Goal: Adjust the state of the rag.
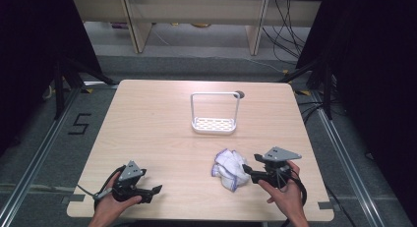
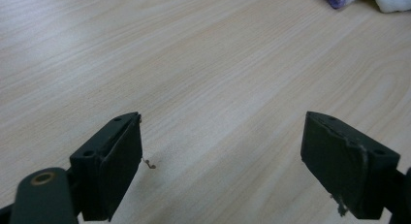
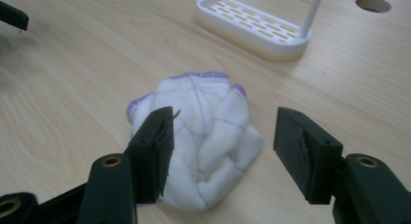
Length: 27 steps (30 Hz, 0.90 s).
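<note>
While my right gripper (image 3: 220, 146) gapes wide at the crumpled white purple-edged cloth (image 3: 203, 132), nothing's held. My left gripper (image 2: 223, 166), equally wide and empty, sees bare light wooden table (image 2: 194, 64); overhead adds the white slotted plastic rack (image 1: 215, 124).

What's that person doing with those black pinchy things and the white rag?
A person sits at a wooden table with a gripper in each hand. The right gripper is open, its jaws pointing at a crumpled white cloth with purple edging, not gripping it yet. The left gripper is open over bare wood. A white rack stands farther back, empty.
</note>
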Tool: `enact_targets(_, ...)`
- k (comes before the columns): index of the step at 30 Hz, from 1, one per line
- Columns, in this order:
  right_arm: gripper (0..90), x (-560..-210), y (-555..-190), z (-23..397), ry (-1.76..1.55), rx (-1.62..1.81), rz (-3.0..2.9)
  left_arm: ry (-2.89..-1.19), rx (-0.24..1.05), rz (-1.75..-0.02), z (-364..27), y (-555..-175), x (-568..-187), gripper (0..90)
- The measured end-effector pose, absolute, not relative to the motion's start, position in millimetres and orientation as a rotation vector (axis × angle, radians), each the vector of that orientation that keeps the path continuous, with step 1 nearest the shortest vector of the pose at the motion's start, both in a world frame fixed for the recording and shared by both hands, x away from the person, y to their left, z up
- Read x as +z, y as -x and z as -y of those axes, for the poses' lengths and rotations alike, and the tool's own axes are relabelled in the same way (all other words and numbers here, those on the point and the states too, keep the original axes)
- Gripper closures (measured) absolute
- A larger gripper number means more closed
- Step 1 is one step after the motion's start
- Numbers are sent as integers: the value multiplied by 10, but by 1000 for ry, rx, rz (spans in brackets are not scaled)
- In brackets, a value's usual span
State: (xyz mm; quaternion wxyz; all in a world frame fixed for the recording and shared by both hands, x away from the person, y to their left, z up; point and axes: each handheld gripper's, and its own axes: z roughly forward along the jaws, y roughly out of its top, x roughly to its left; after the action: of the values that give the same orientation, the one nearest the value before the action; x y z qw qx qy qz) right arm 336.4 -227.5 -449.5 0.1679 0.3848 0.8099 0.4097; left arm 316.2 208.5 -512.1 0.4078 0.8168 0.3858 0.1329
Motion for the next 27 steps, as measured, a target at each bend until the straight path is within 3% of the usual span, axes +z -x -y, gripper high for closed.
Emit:
enact_targets(21,512,-4670,-3651,1571,-903,976,-2480,-2075,335,-980,-2068,-3161,-5130,147)
enact_targets(24,584,-4731,-3712,1491,-858,899,-2503,-2082,338,-973,-2073,-3159,-5125,147)
enact_targets(27,749,-4759,-3736,1470,-843,852,-2511,-2083,343,-977,-2077,-3158,-5124,147)
